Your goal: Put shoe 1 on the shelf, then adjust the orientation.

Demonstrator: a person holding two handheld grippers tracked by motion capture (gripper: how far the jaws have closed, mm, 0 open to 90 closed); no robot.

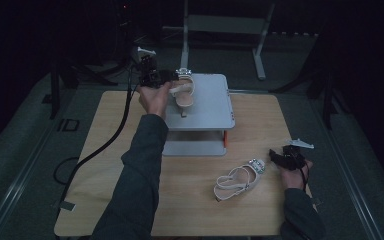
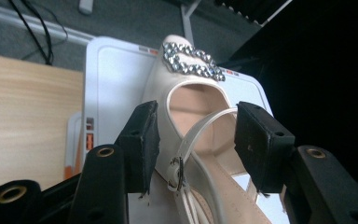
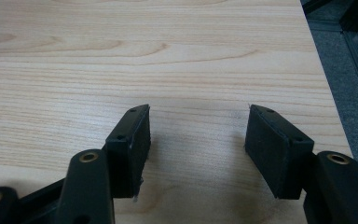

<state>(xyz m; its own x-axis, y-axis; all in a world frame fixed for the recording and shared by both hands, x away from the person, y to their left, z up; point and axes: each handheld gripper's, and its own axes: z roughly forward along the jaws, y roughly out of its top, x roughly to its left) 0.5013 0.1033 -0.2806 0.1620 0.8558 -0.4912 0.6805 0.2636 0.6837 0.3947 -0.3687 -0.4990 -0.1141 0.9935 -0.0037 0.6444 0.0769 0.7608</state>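
1. The left gripper (image 2: 196,140) stands with its jaws spread; the cream sandal (image 2: 191,112) lies between them on the grey two-tier stand (image 2: 112,79), and the pads are off it, or at most the left one brushes its side.
2. The sandal looks light, with a stiff sole, soft thin straps and a smooth upper that could slip; the sole's sides behind the toe seem the safest hold, not the strap or rhinestone buckle (image 2: 191,60).
3. Its long axis runs away from the jaws, toe and buckle at the far end.
4. The right gripper (image 3: 196,140) is open over bare wooden table (image 3: 168,46), near the second sandal (image 1: 237,181).
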